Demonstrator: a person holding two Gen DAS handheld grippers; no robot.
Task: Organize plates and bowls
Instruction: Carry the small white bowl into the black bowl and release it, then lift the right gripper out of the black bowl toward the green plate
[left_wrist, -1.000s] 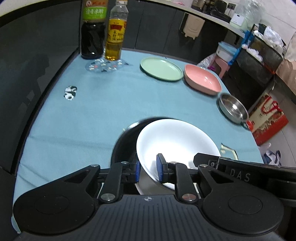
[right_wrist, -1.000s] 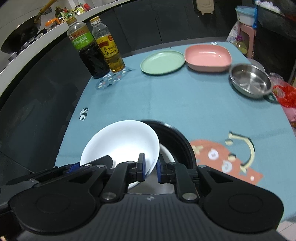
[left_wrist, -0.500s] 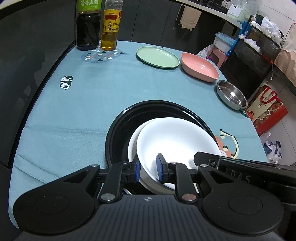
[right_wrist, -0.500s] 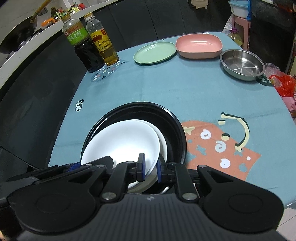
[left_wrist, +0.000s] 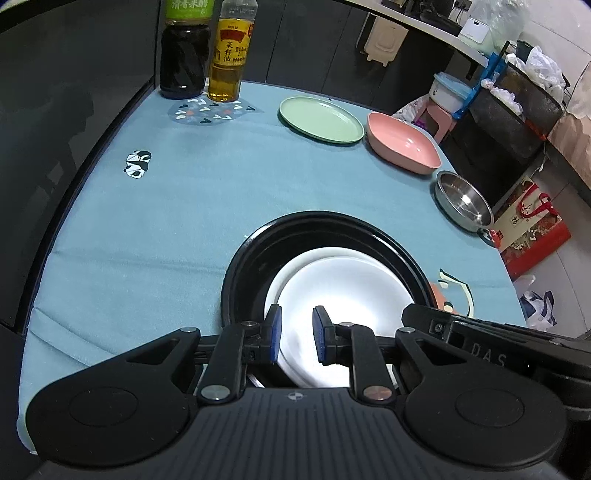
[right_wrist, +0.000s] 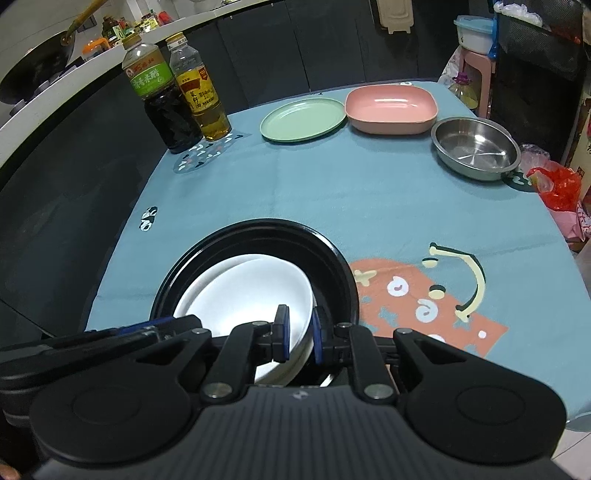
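On the left edge of the blue cloth (right_wrist: 332, 192) stand two bottles: a dark sauce bottle (right_wrist: 162, 99) with a green label and, just beside it, an oil bottle (right_wrist: 201, 96) with a yellow label, both upright at the rim of a patterned round patch. Nearer, a small panda print (left_wrist: 137, 164) marks the cloth. In the near middle sits a wide black plate (right_wrist: 255, 236), and inside it lie two white plates, the top plate (right_wrist: 255, 291) resting slightly off-centre on the lower plate (left_wrist: 317, 254), whose rim shows as a crescent along the far side. The left gripper (left_wrist: 296, 338) is clamped on the near left rim of the top plate, its blue pads narrowly set with the white edge between them. The right gripper (right_wrist: 298, 334) is closed on the same plate's near right rim, pads pressing either side of the edge. Further right along the far edge lie a flat green plate (right_wrist: 303, 119), then a pink bowl (right_wrist: 391, 109) touching or almost touching it, then a steel bowl (right_wrist: 476, 147) near the cloth's right corner, apart from the pink one. A cartoon print (right_wrist: 424, 295) in orange covers the near right of the cloth.
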